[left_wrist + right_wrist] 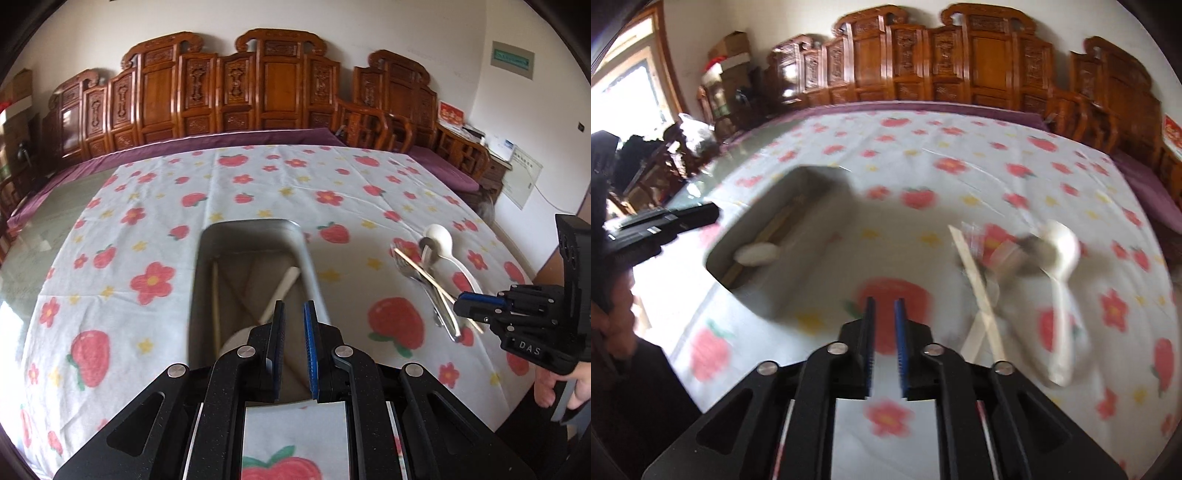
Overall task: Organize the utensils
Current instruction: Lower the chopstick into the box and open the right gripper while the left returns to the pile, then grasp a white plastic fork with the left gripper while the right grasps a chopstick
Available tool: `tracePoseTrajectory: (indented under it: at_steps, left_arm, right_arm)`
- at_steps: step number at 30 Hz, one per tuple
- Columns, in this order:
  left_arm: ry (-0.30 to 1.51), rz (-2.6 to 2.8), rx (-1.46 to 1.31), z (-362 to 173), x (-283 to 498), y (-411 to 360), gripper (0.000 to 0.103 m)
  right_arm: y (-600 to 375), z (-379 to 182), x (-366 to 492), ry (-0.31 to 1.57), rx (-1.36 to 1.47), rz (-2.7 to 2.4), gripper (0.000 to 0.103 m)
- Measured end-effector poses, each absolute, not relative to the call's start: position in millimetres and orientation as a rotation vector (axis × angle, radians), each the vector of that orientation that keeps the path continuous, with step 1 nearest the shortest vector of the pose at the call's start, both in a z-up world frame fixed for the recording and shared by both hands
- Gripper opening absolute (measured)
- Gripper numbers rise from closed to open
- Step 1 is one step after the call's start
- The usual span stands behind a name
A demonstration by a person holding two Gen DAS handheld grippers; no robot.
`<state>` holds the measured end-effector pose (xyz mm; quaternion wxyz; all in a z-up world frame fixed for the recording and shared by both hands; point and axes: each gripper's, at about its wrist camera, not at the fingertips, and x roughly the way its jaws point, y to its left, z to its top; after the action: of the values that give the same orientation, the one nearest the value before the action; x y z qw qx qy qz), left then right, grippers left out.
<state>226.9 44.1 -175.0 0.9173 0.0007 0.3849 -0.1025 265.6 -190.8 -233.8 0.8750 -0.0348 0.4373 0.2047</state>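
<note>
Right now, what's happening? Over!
Left gripper empty over metal tray. Right gripper empty. White spoon, fork, chopsticks still piled outside. Nothing blocking.

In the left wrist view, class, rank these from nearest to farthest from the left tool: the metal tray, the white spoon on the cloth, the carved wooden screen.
1. Metal tray: directly under the left tool.
2. White spoon: right, on the cloth.
3. Carved wooden screen: far back, by the wall.

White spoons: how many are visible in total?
2. One white ceramic spoon lies on the strawberry tablecloth atop the utensil pile; another lies inside the metal tray. More may be hidden.
</note>
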Motion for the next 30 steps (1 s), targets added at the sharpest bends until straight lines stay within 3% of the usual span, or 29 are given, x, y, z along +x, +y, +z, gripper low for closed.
tracePoseTrajectory:
  at_steps: [6,16,20,23,30]
  left_arm:
    - [0.796,-0.241,0.045,-179.8,222.0,18.3,0.018]
    - [0.821,-0.278,0.081,-187.7,217.6,-5.0,0.02]
    - [0.826,-0.287,0.096,-189.6,215.9,-16.2,0.022]
    - [0.83,-0.285,0.102,-189.7,215.0,-22.1,0.023]
    - [0.848,-0.277,0.114,-188.8,212.5,-39.8,0.023]
  right_arm:
    - [-232.4,-263.1,269.9,0.967,-0.113,0.35,0.017]
    - [-244.8,-293.8,288.9,1.022,-0.141,0.34,0.017]
    - [-245.8,-293.1,292.2,1.019,-0.128,0.353,0.017]
    - [-248.5,-291.5,289.3,1.025,-0.111,0.377,0.006]
    - [-262.3,-257.8,264.2,0.971,-0.095,0.402,0.006]
